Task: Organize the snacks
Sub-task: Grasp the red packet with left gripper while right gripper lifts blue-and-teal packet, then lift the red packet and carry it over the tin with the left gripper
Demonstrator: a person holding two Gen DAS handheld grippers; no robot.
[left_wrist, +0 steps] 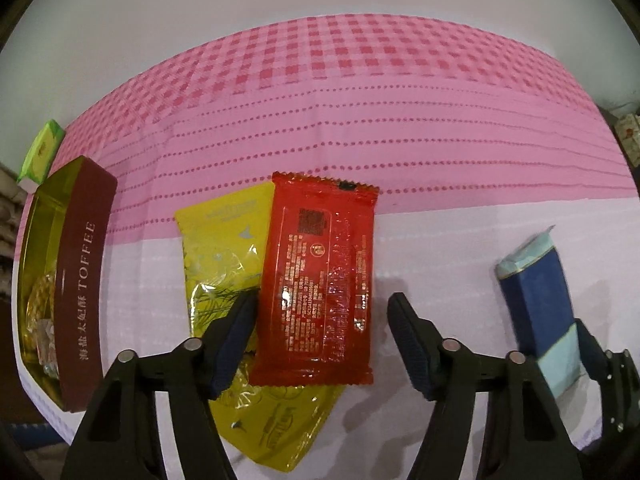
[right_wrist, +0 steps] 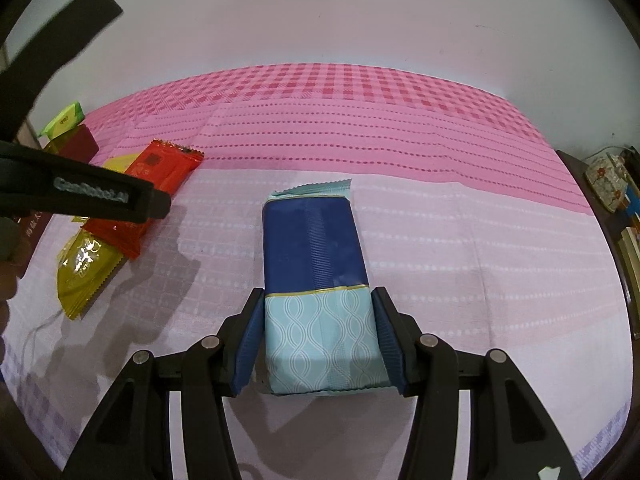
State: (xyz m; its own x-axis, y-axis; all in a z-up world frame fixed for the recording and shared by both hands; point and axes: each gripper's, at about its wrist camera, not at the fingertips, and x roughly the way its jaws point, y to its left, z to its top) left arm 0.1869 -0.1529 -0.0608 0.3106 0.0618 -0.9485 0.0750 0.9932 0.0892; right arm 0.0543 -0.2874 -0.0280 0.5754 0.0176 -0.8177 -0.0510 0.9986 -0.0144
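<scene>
Reading labels, we see "TOFFEE" on the brown box (left_wrist: 86,280) at nine o'clock. Our left gripper (left_wrist: 322,304) straddles the red packet (left_wrist: 320,276) unclamped, atop the yellow packet (left_wrist: 224,248). Our right gripper (right_wrist: 318,304) clamps the blue packet (right_wrist: 316,280).

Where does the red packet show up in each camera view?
Left wrist: red packet at centre, between the left tongs' fingers, overlapping the yellow packet.
Right wrist: red packet far left, partly behind the left tongs.
Shared landmark: blue pack.
</scene>
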